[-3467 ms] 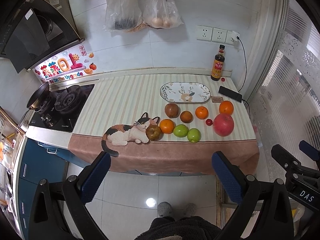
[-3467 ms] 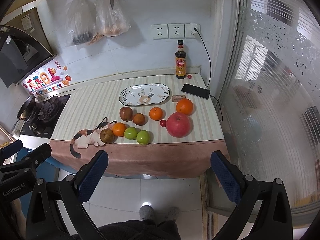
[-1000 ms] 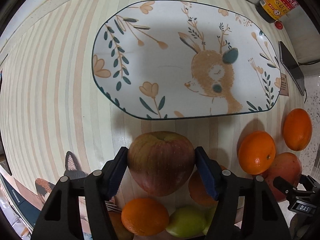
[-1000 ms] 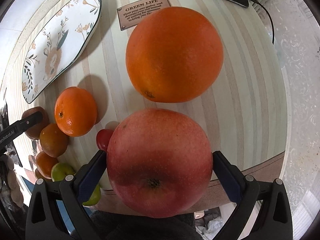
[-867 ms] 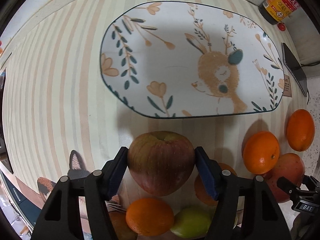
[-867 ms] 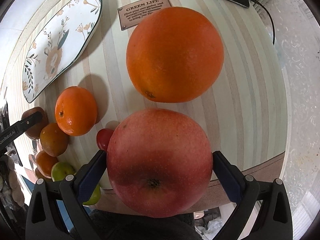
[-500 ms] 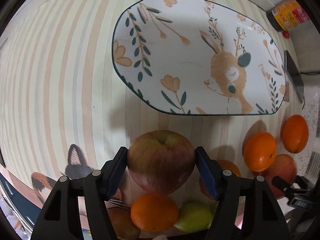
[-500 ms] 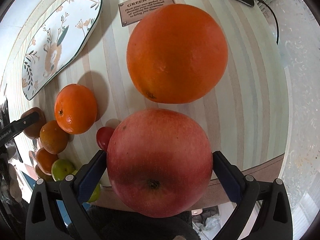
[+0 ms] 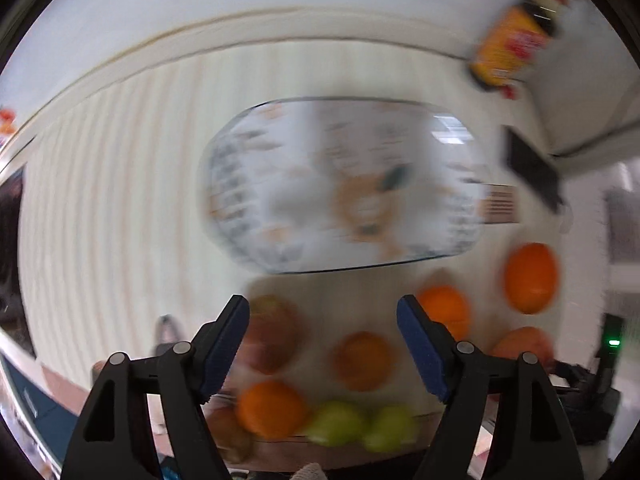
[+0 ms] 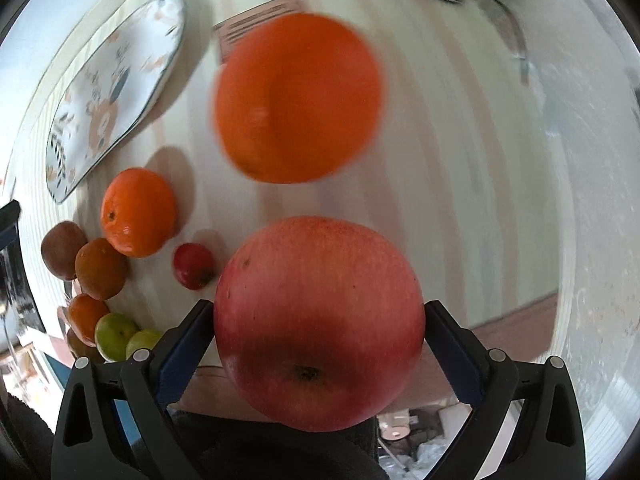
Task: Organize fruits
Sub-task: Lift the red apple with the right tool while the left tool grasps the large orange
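Note:
The left wrist view is blurred by motion. My left gripper [image 9: 322,312] hangs above the counter with its jaws opening and its pads touching nothing. A brownish-red apple [image 9: 272,336] lies on the striped cloth below, beside the left finger. Oranges [image 9: 530,278] and green fruits [image 9: 336,422] lie around it. The deer-patterned plate [image 9: 304,152] sits beyond them with nothing on it. My right gripper [image 10: 319,312] is shut on a big red apple [image 10: 320,320]. A large orange [image 10: 296,96] lies just beyond that apple.
A sauce bottle [image 9: 508,52], a black phone [image 9: 528,172] and a small wooden sign [image 9: 498,208] stand right of the plate. A cherry tomato [image 10: 193,266] and a small orange [image 10: 138,212] lie left of the red apple. The counter's front edge runs close below the fruits.
My left gripper has let go of the brownish-red apple, spread its jaws and risen; the apple now lies on the cloth. The right gripper still holds the big red apple and has shifted slightly.

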